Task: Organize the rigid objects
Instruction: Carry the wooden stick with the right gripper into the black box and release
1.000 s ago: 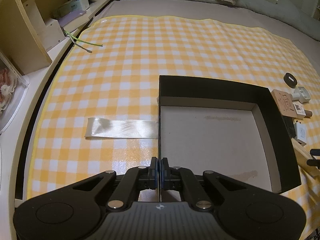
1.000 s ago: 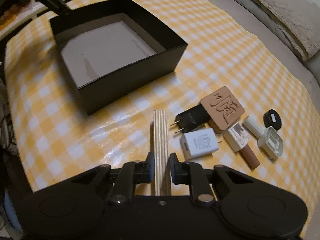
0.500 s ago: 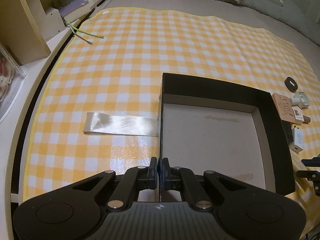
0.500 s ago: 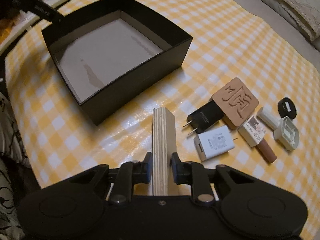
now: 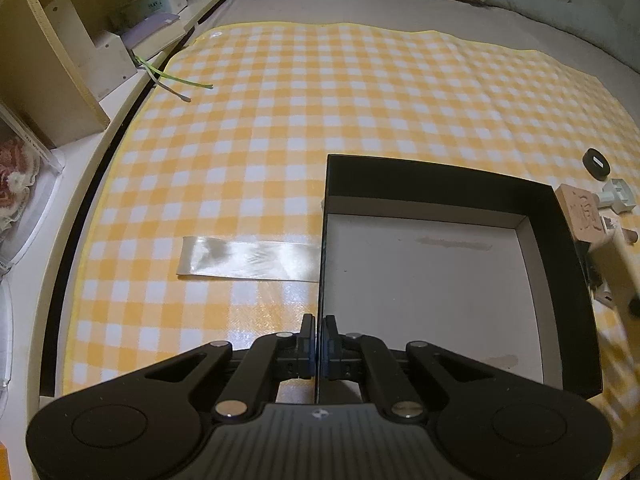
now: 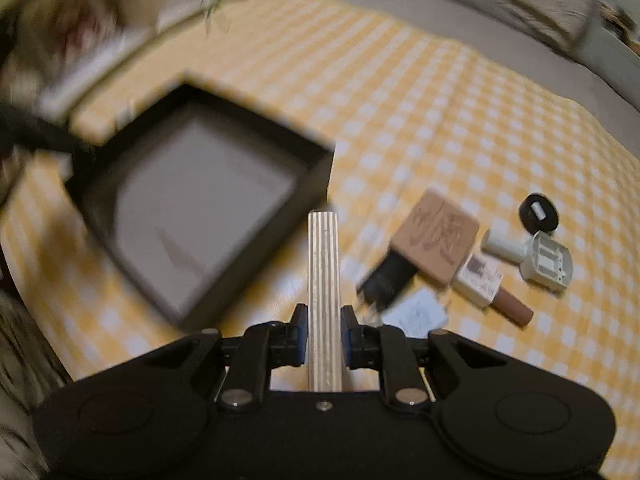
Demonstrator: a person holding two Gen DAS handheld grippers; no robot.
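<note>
1. A black box (image 5: pixel 436 184) sits on a yellow and white checked cloth (image 5: pixel 320 100). It has no lid on.
2. Inside the box there is only its bare grey floor, with a few small marks on it.
3. The left gripper (image 5: pixel 319 354) has its fingers pressed together on the near left wall of the box, pinching that thin wall.
4. A shiny strip of clear tape (image 5: pixel 248 258) lies flat on the cloth, touching the left side of the box.
5. The right gripper (image 6: pixel 324 338) is pinching a wooden block (image 6: pixel 323 280) between its fingers. The block sticks out ahead, up off the cloth, near the right side of the box and not in it.
6. The other small things lie on the cloth to the right of the box, close together: a tan square with a carved sign (image 6: pixel 436 238), a black plug (image 6: pixel 386 280), a white charger (image 6: pixel 418 314), a small tube with a brown end (image 6: pixel 494 288), a white plastic piece (image 6: pixel 532 256) and a black round thing (image 6: pixel 538 210).
7. This view is blurry.
</note>
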